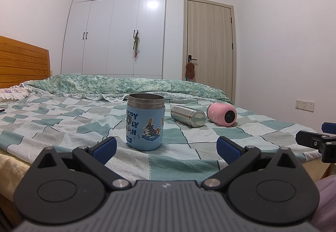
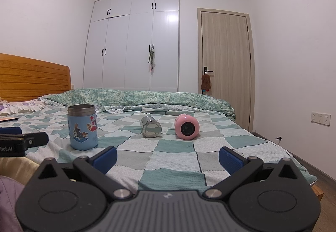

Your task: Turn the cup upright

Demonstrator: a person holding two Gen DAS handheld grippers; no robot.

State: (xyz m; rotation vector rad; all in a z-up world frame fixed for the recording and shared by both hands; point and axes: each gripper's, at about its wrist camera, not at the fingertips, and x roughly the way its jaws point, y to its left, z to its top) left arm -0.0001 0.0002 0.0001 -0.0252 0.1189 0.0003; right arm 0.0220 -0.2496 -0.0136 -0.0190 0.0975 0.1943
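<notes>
A blue cartoon cup (image 1: 145, 122) with a steel rim stands upright on the checked bedspread (image 1: 63, 122); it also shows in the right wrist view (image 2: 83, 127). A steel cup (image 1: 188, 116) (image 2: 150, 126) lies on its side to its right. A pink cup (image 1: 221, 114) (image 2: 187, 127) lies on its side further right. My left gripper (image 1: 166, 147) is open and empty, just short of the blue cup. My right gripper (image 2: 167, 158) is open and empty, in front of the two lying cups. Each gripper shows at the edge of the other's view (image 1: 315, 141) (image 2: 23, 140).
A folded green quilt (image 1: 126, 84) runs across the bed behind the cups. A wooden headboard (image 1: 23, 62) is at the left, a white wardrobe (image 1: 117, 28) and a door (image 1: 210, 47) behind. The bed's right edge (image 2: 294, 160) drops to the floor.
</notes>
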